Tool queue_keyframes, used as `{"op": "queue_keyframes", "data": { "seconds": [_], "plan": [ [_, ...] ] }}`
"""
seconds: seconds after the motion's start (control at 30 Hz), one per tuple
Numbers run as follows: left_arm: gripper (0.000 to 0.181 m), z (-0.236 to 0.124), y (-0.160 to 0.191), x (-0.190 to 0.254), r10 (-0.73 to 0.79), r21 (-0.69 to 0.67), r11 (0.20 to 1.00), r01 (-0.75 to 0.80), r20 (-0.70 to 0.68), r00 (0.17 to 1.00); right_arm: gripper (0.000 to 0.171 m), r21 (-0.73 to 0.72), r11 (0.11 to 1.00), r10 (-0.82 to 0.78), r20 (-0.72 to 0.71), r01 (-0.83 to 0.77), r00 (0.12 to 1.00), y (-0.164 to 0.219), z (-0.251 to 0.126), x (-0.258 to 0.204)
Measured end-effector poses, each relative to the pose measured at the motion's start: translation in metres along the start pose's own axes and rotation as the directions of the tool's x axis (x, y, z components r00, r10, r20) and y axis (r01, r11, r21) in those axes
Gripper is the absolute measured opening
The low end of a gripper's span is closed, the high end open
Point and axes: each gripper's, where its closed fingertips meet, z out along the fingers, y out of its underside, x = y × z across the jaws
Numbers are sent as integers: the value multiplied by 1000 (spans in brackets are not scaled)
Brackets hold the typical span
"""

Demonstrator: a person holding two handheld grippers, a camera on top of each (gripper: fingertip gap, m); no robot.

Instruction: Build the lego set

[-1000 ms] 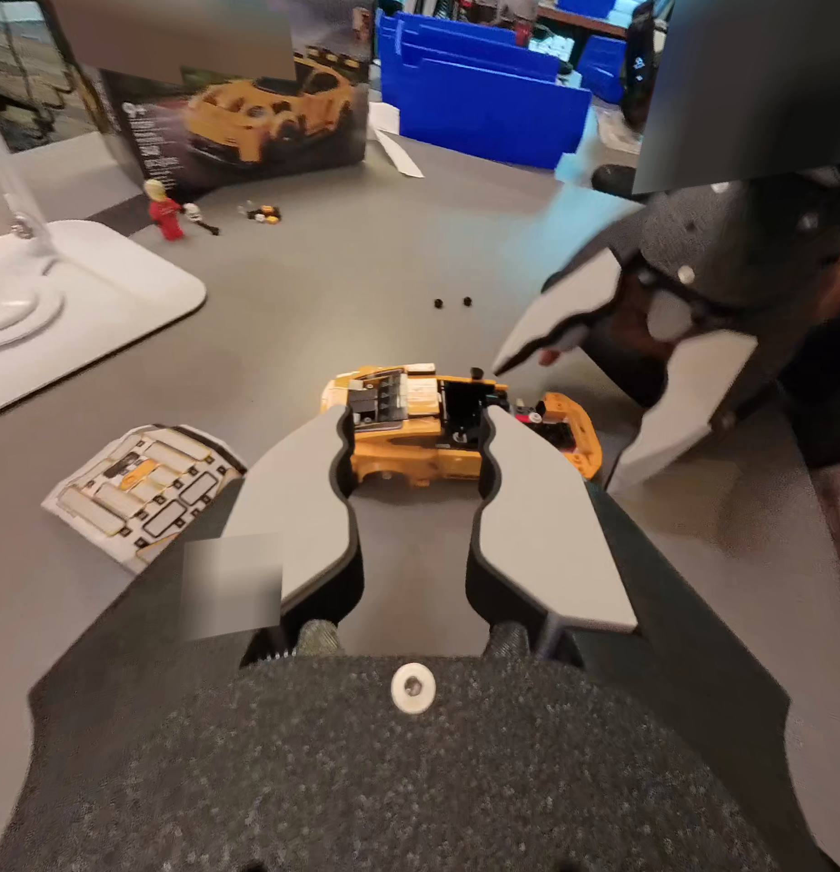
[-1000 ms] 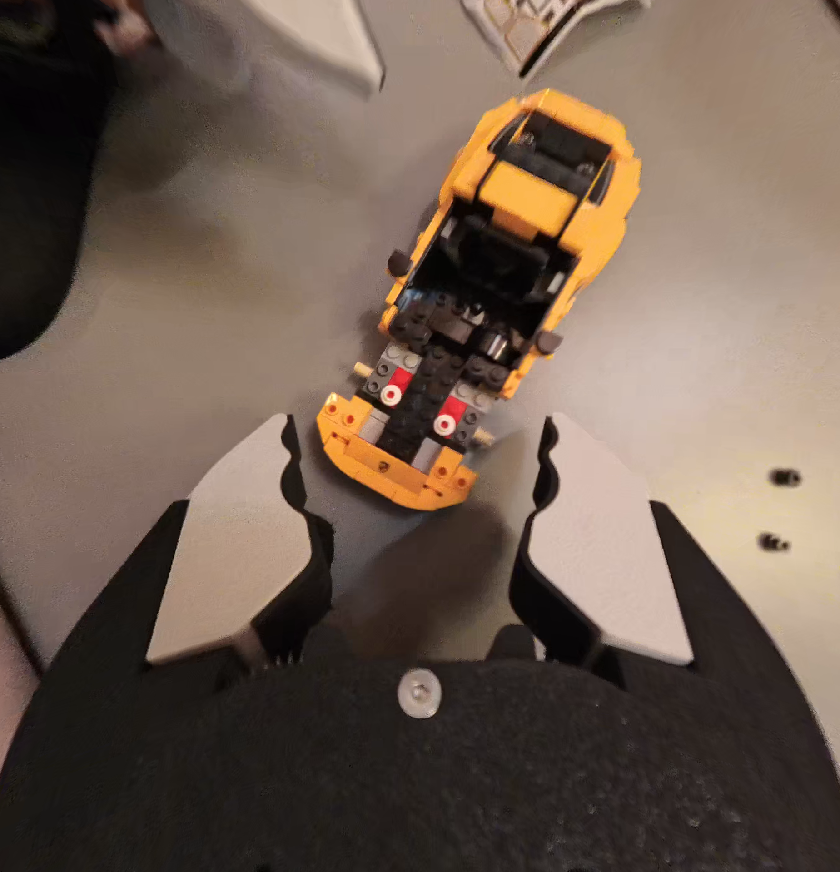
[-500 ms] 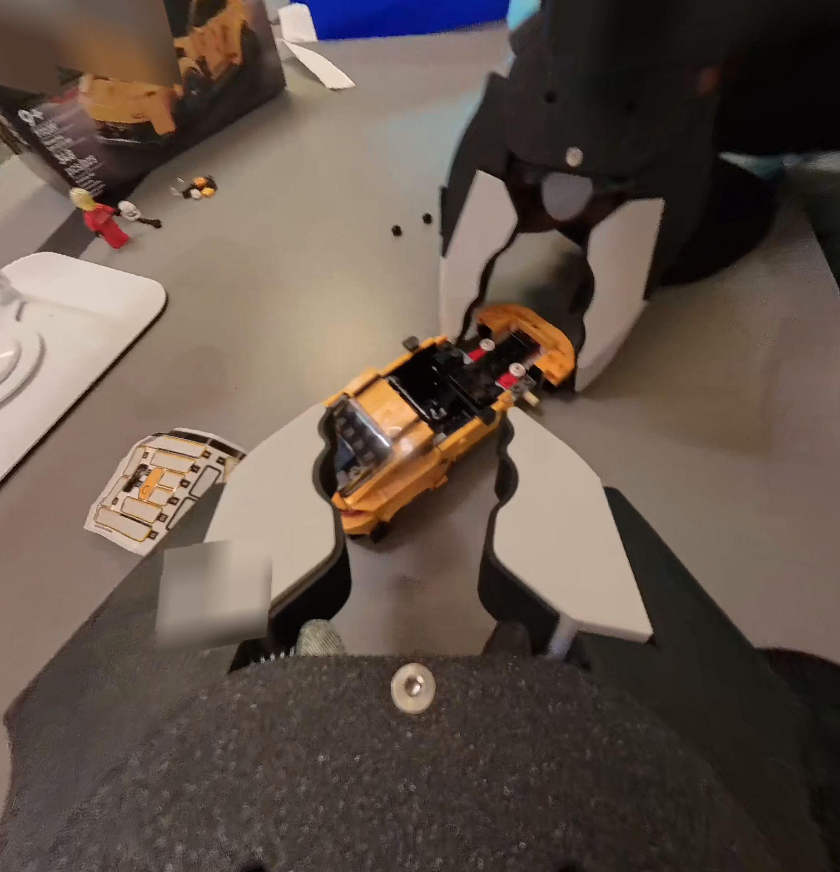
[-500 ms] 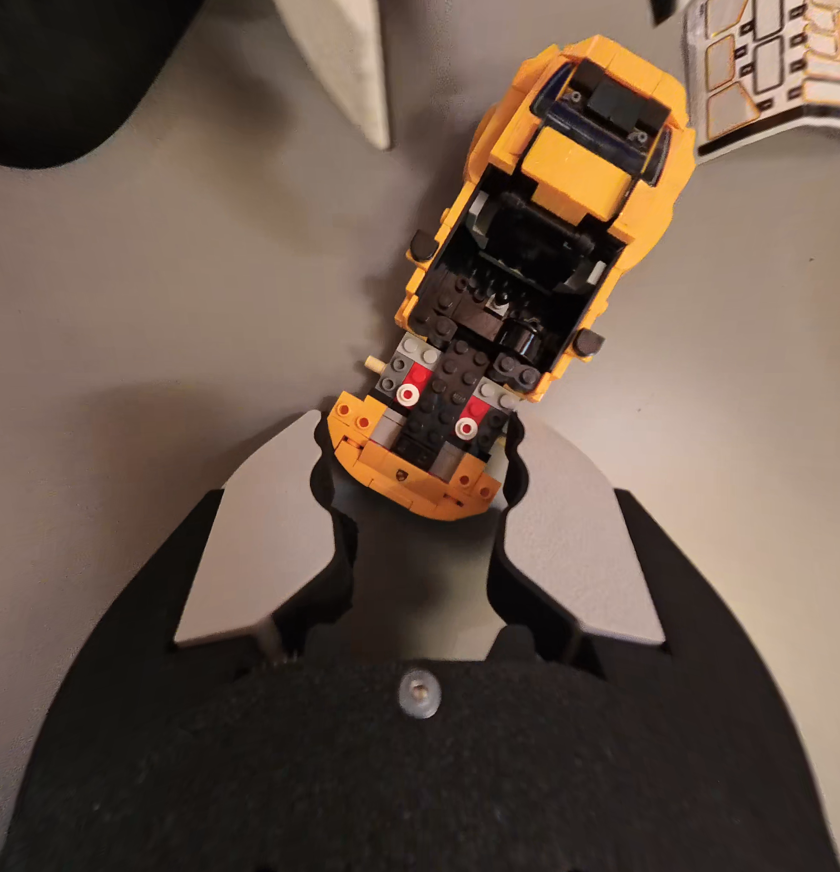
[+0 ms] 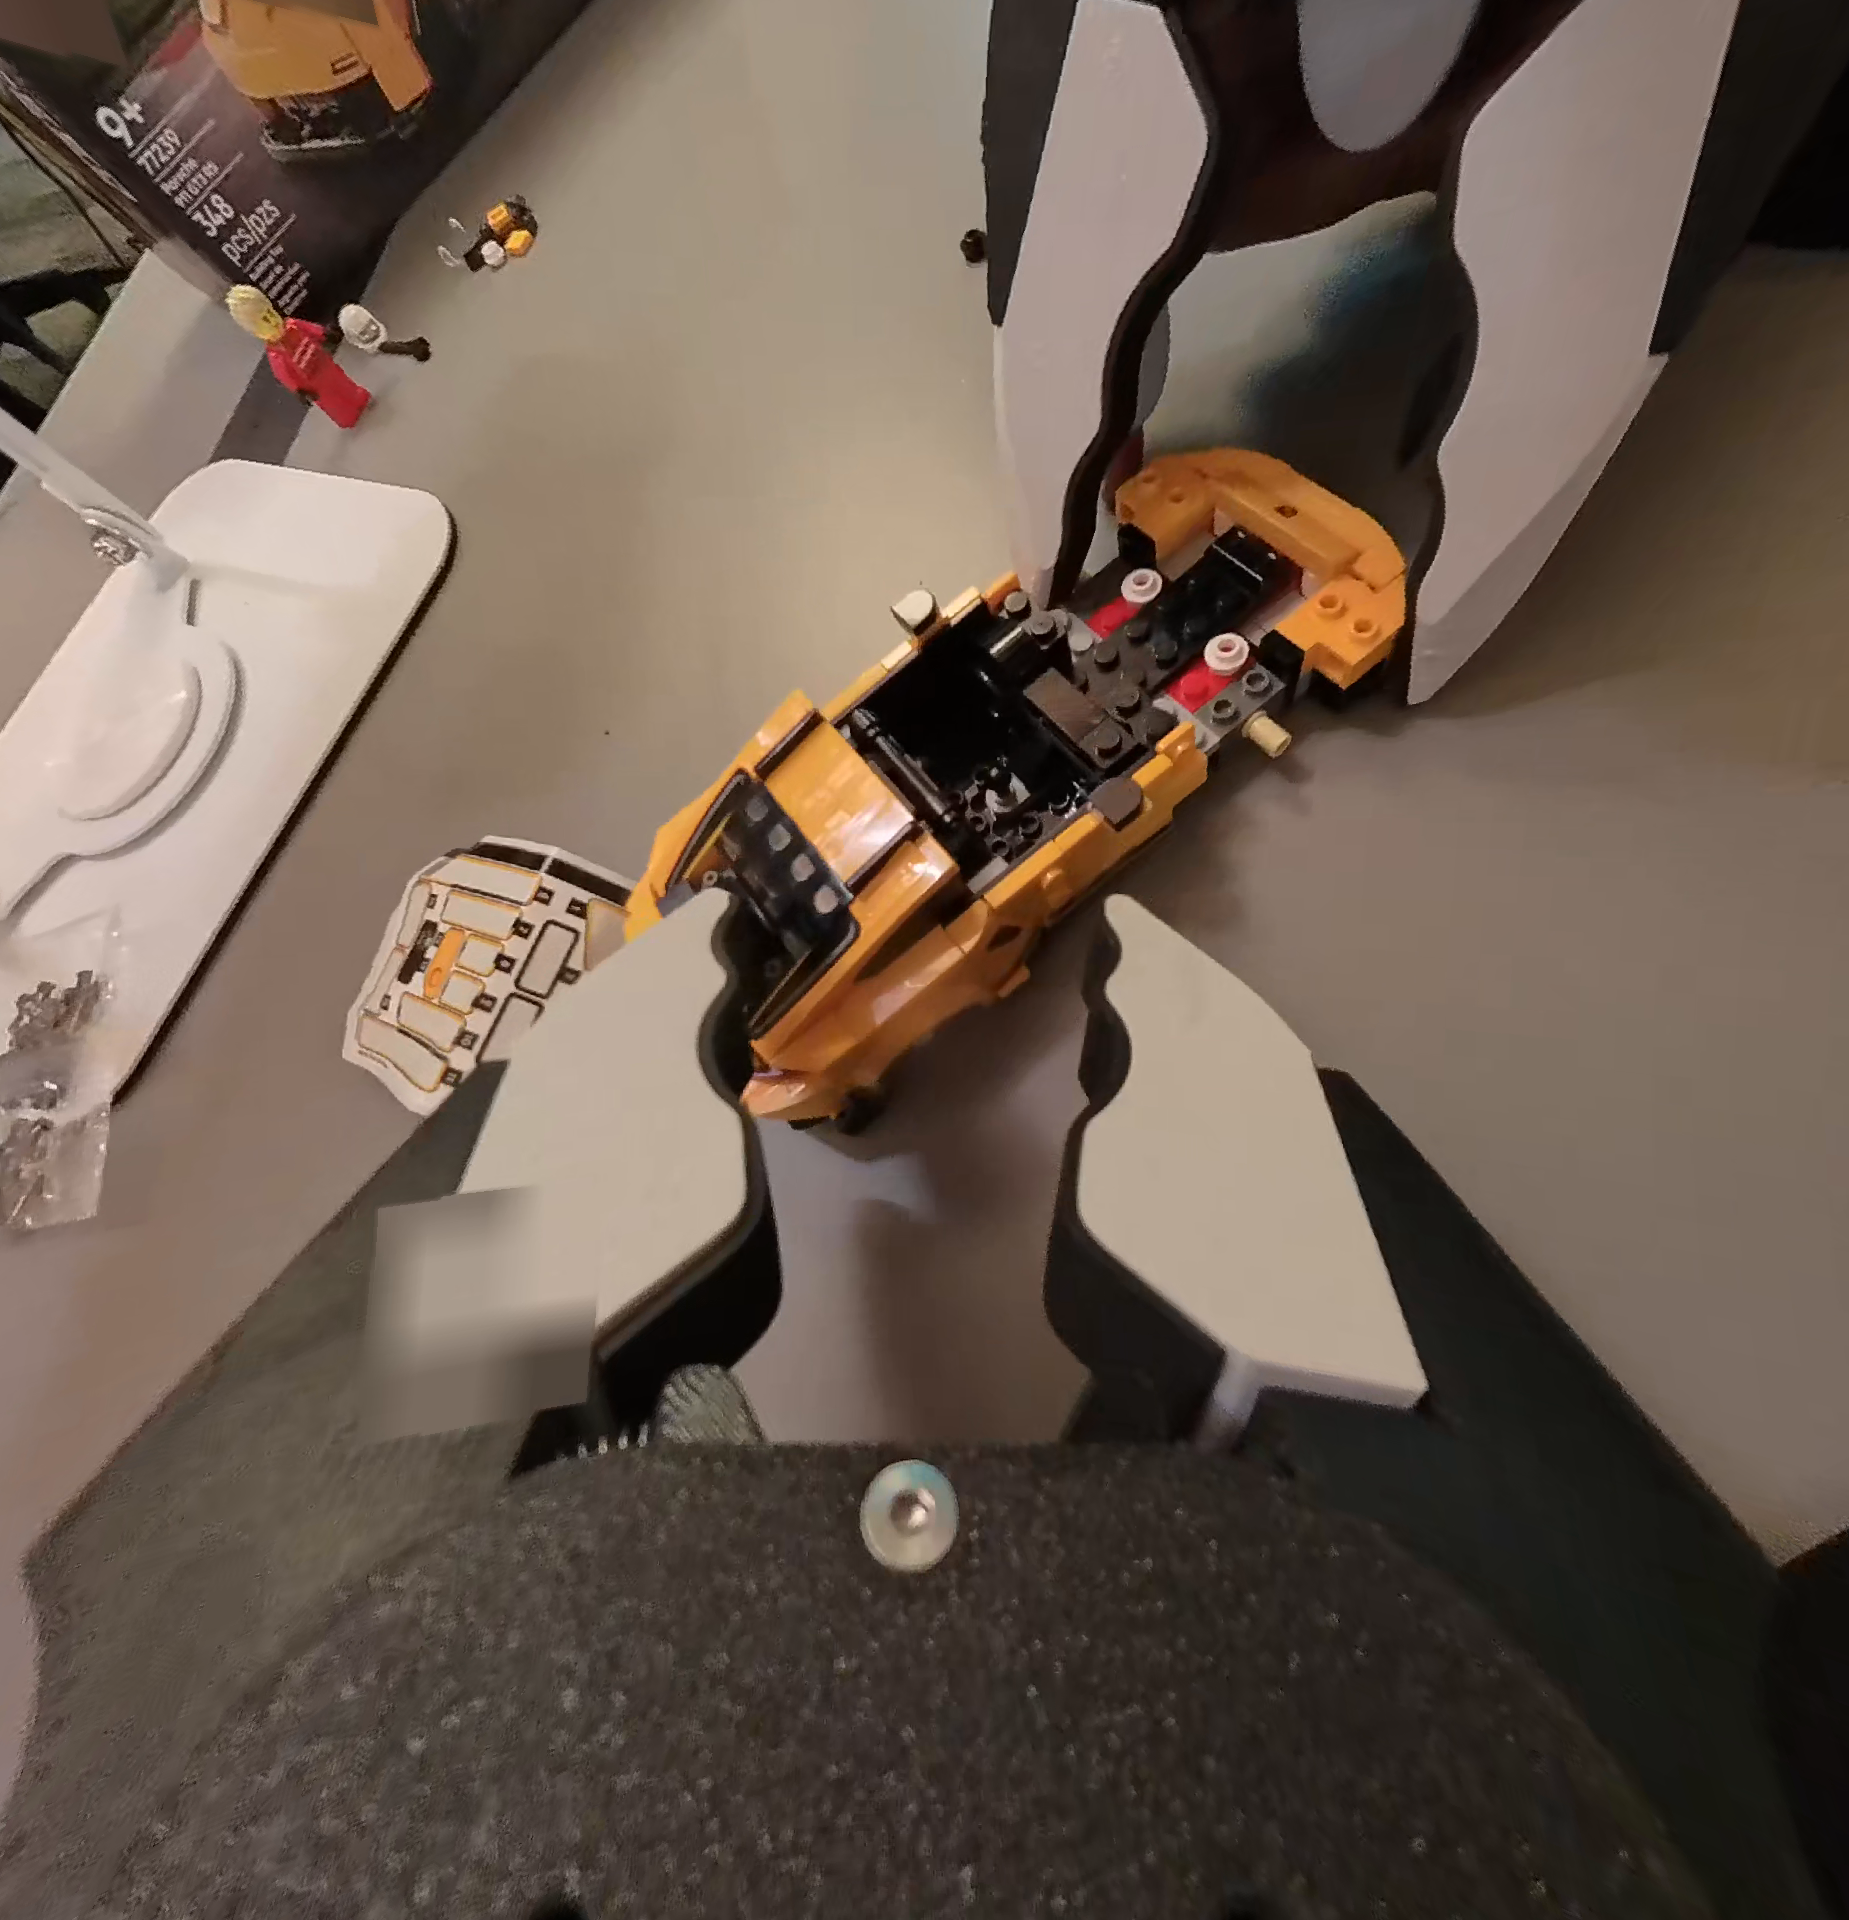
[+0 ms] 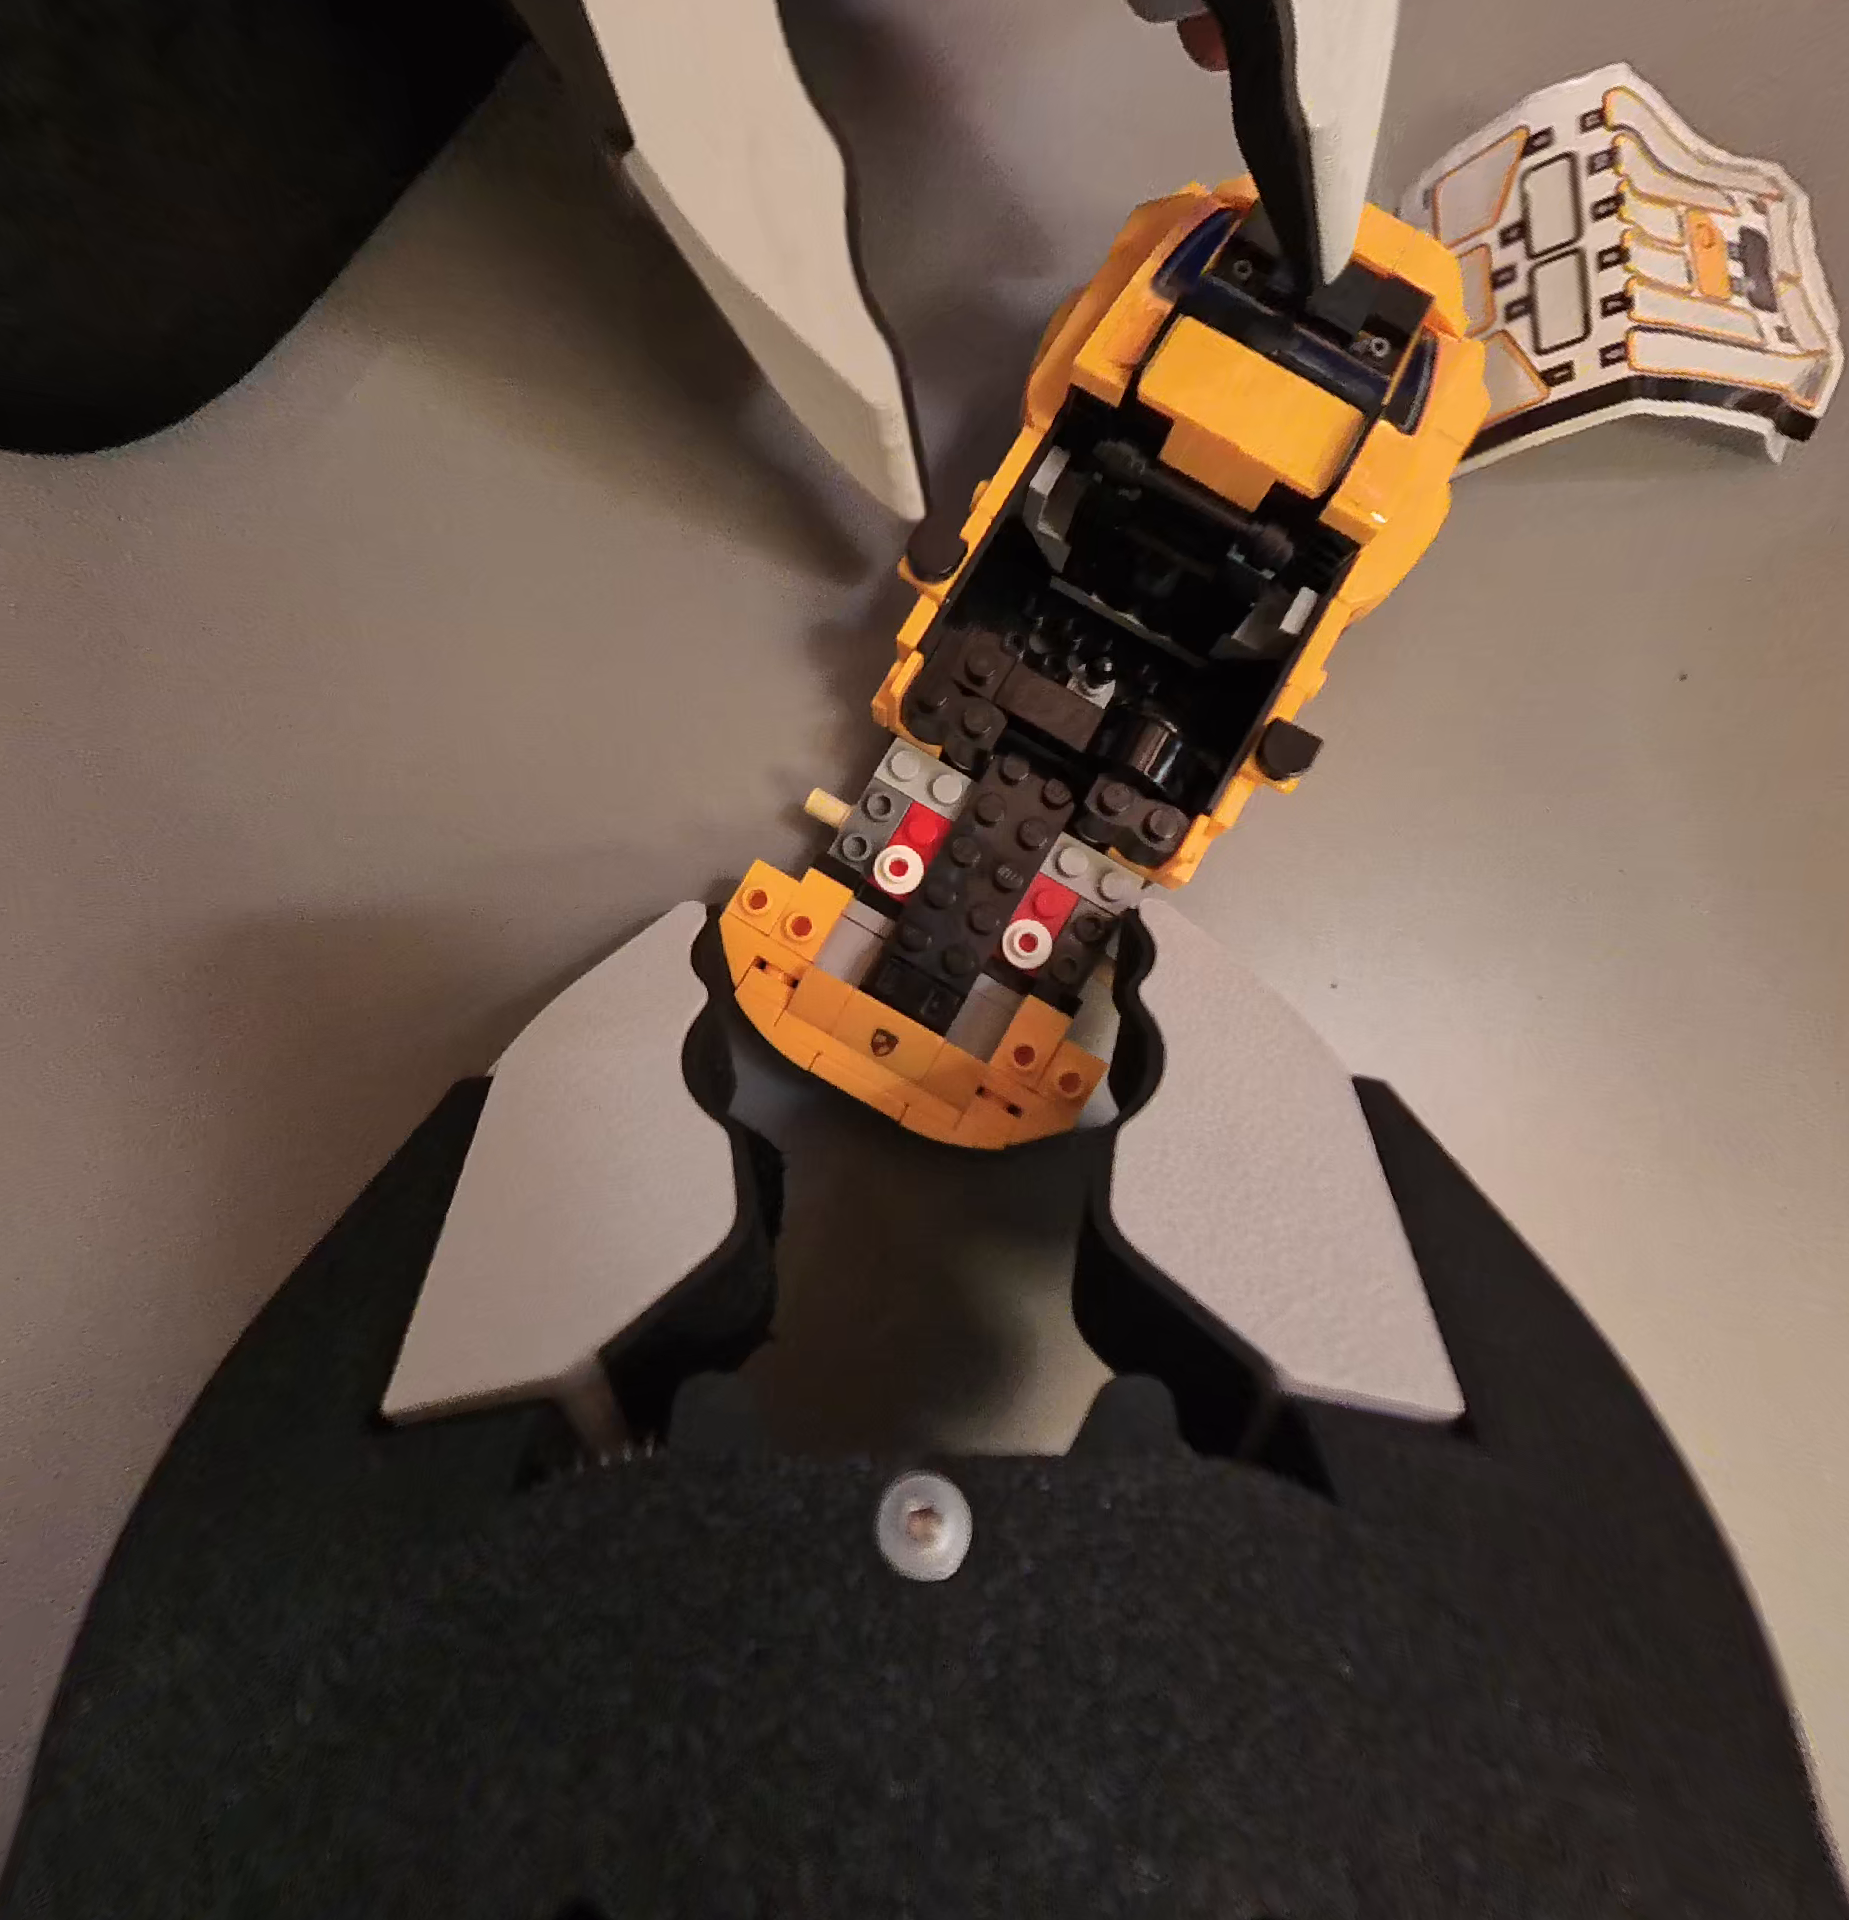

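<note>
A part-built orange and black lego car [image 5: 961, 831] lies on the grey table, roof open, without wheels. It also shows in the right wrist view [image 6: 1128, 644]. My right gripper [image 6: 920, 925] is shut on the car's orange bumper end, a finger on each side; it comes in from the top of the left wrist view [image 5: 1232, 623]. My left gripper [image 5: 899, 925] is open around the car's other end. Its left finger touches the car there and its right finger stands a little apart. In the right wrist view [image 6: 1117, 390] one of its fingertips [image 6: 1315, 239] rests on the car's dark rear window.
A sticker sheet [image 5: 473, 987] lies left of the car. A red minifigure [image 5: 312, 358], small loose pieces [image 5: 499, 234] and the set's box [image 5: 276, 125] are at the far left. A white stand base [image 5: 203, 665] and a bag of small parts [image 5: 37, 1101] are at the left edge. One gripper's finger ends stand about 9 cm off the other's. Left tips and right tips are each some 30 cm from the red minifigure [image 5: 312, 358].
The car has turned from sideways to diagonal. My right gripper has come down and closed on the bumper end. My left gripper has moved in over the other end.
</note>
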Motion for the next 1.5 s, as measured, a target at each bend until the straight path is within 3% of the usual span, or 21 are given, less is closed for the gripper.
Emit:
{"op": "queue_keyframes", "data": {
  "seconds": [0.17, 0.37, 0.6, 0.73, 0.83, 0.93, 1.1, 1.2, 1.5],
  "plan": [
    [46, -3, 1, -5, -19, 8, 1000, 19, 17, 1000, 71, 6, 999, -42, 35, 42, 998, 1, -1, 1],
    [44, -3, 0, -5, -19, 12, 1000, 19, 20, 1000, 70, 34, 998, -49, 18, 49, 999, 1, -3, 4],
    [44, -2, 0, -5, -28, 16, 1000, 27, 20, 999, 73, 197, 980, 36, 12, -38, 999, -10, -38, 22],
    [44, -2, 0, -6, -37, 20, 999, 36, 24, 999, 65, 300, 946, 152, -78, -123, 985, -4, -76, 58],
    [44, -1, 0, -6, -43, 21, 999, 42, 28, 999, 43, 316, 939, 199, -184, -133, 963, 15, -107, 86],
    [44, -1, -1, -6, -46, 25, 999, 45, 31, 998, 20, 251, 955, 221, -242, -159, 945, 48, -125, 106],
    [44, -1, -1, -7, -53, 35, 998, 52, 28, 998, 16, 22, 981, 193, -176, -192, 965, 96, -117, 99],
    [44, -1, -1, -7, -57, 39, 998, 56, 25, 998, 17, -60, 984, 159, -155, -170, 975, 107, -104, 89],
    [44, -1, -2, -7, -67, 51, 997, 66, 17, 998, 15, -86, 979, 174, -102, -183, 979, 111, -87, 86]
  ]
}}
